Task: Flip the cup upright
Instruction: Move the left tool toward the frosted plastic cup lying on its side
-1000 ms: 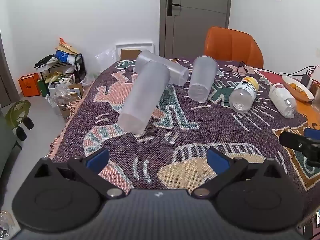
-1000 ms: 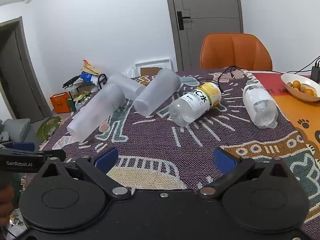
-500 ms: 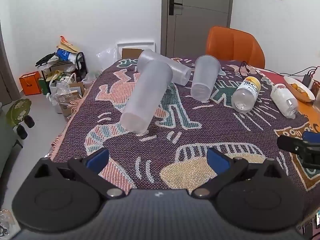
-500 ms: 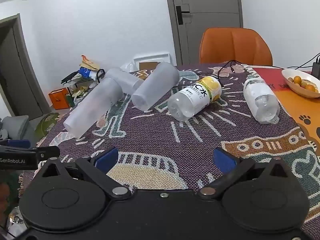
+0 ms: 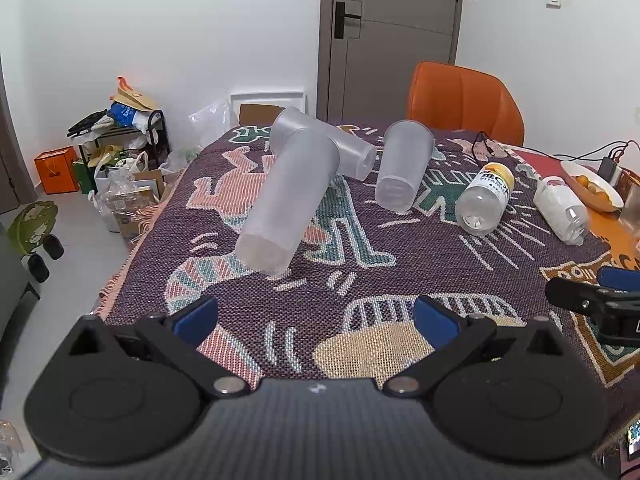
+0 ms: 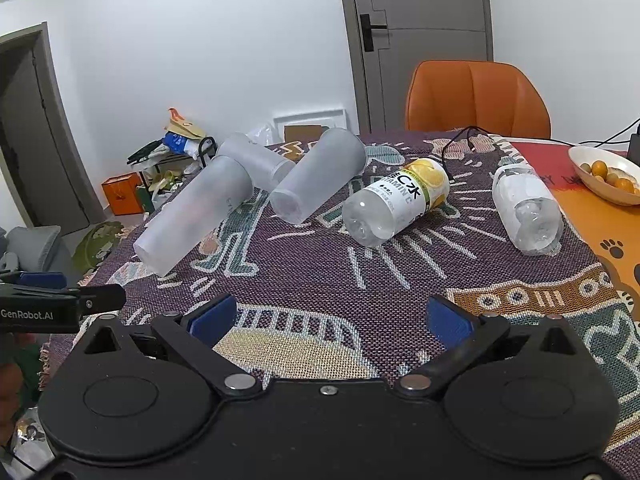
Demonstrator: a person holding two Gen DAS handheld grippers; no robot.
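- Your left gripper (image 5: 316,314) hangs low over the near edge of the patterned tablecloth (image 5: 360,272); its blue-padded jaws are spread wide with only cloth showing between them.
- Your right gripper (image 6: 328,318) sits just as low and beside it, jaws equally wide apart and holding nothing. Each gripper shows at the edge of the other's view.
- The nearest frosted cup (image 5: 288,204) lies on its side ahead of your left gripper, closed base pointing toward you and its mouth end resting up against a second cup.
- That second frosted cup (image 5: 332,148) lies crosswise behind it, touching it, so the pair forms a T shape.
- A third frosted cup (image 5: 404,168) lies on its side just right of those two, base toward you and apart from them.
- To the right, a vitamin C bottle (image 6: 396,204) with a yellow label lies on its side, and a clear water bottle (image 6: 524,208) lies further right, well apart from it.
- At the far right, a white bowl of small oranges (image 6: 608,176) sits on the orange mat (image 6: 592,220).
- Beyond the table stand an orange chair (image 6: 476,96) and a grey door (image 6: 424,32).
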